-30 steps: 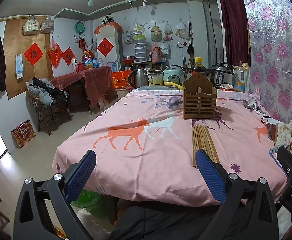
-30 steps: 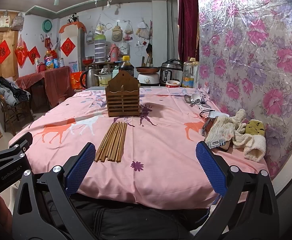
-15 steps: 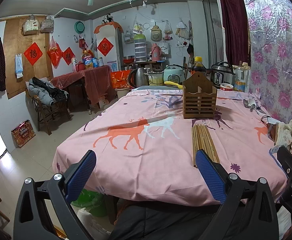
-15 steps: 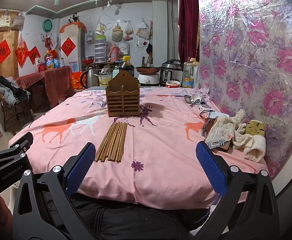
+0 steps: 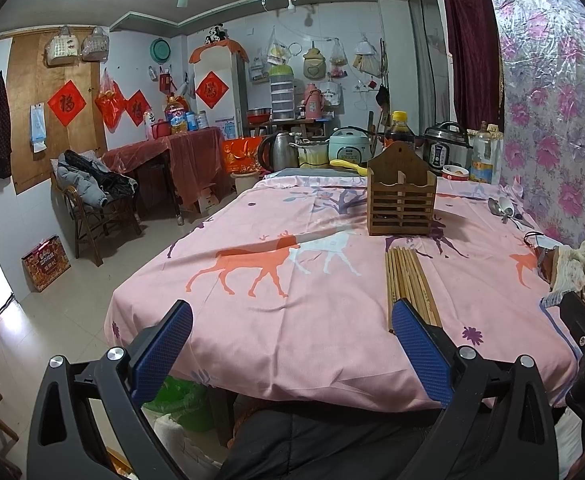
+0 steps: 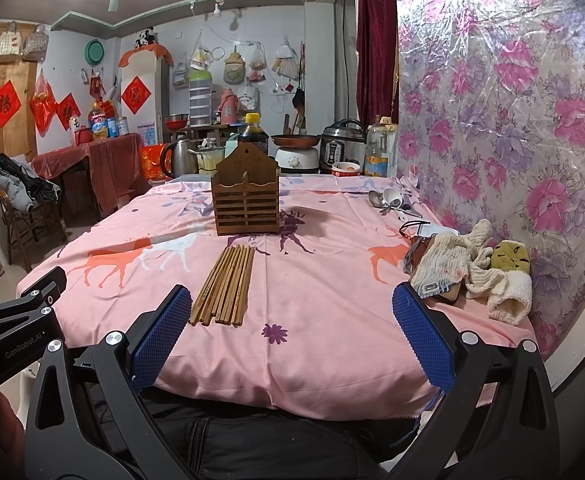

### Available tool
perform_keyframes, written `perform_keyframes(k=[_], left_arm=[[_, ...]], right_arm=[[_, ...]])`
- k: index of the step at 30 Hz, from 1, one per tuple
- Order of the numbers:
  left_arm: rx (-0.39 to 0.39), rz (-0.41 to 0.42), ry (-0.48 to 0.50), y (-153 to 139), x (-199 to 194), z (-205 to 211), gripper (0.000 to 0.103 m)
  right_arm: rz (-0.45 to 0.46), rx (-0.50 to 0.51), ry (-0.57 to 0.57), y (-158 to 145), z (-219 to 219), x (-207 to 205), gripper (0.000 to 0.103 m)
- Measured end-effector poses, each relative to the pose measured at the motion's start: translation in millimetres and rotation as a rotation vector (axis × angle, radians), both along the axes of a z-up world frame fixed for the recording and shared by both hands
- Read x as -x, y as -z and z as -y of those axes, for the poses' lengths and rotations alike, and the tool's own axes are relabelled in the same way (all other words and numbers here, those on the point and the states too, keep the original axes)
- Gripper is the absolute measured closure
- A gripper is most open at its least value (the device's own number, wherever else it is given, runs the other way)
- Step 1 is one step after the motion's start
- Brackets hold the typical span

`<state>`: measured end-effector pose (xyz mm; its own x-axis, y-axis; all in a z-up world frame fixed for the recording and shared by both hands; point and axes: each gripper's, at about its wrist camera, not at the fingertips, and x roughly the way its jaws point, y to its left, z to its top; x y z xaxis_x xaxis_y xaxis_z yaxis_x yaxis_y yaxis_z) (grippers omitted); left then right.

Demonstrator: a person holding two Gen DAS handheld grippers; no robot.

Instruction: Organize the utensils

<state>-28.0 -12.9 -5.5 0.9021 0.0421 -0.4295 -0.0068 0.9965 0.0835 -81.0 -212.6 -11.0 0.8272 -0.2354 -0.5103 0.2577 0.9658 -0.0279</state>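
Note:
A bundle of wooden chopsticks (image 6: 226, 286) lies flat on the pink tablecloth (image 6: 324, 280), also seen in the left wrist view (image 5: 406, 280). A slatted wooden utensil holder (image 6: 246, 200) stands upright behind them, in the left wrist view (image 5: 401, 196) too. Metal and white spoons (image 6: 390, 202) lie at the far right by the wall, in the left wrist view (image 5: 504, 208) as well. My left gripper (image 5: 292, 344) is open and empty at the table's near edge. My right gripper (image 6: 292, 336) is open and empty at the near edge, to the right of the left one.
Knitted cloths and a yellow item (image 6: 480, 268) lie at the table's right edge by the floral wall. Cookers, a kettle and bottles (image 6: 332, 152) stand past the table's far end. A chair with clothes (image 5: 92, 196) stands on the floor at left.

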Motion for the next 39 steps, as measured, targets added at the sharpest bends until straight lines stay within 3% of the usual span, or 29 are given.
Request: perform_keyframes(k=[13, 22, 29, 32, 39], left_arm=[[0.006, -0.011, -0.002, 5, 5, 0, 0.005], [0.037, -0.063, 0.004, 9, -1, -4, 0.005], [0.153, -0.193, -0.048, 30, -43, -44, 0.006], [0.184, -0.268, -0.030, 46, -63, -51, 0.006], [0.115, -0.393, 0.069, 91, -100, -26, 0.006]], right_arm=[[-0.015, 0.000, -0.007, 2, -2, -3, 0.007], [-0.067, 0.003, -0.027, 11, -4, -10, 0.007], [-0.066, -0.143, -0.017, 18, 38, -31, 0.007], [-0.093, -0.135, -0.008, 35, 55, -50, 0.007], [-0.275, -0.161, -0.113, 89, 59, -89, 0.007]])
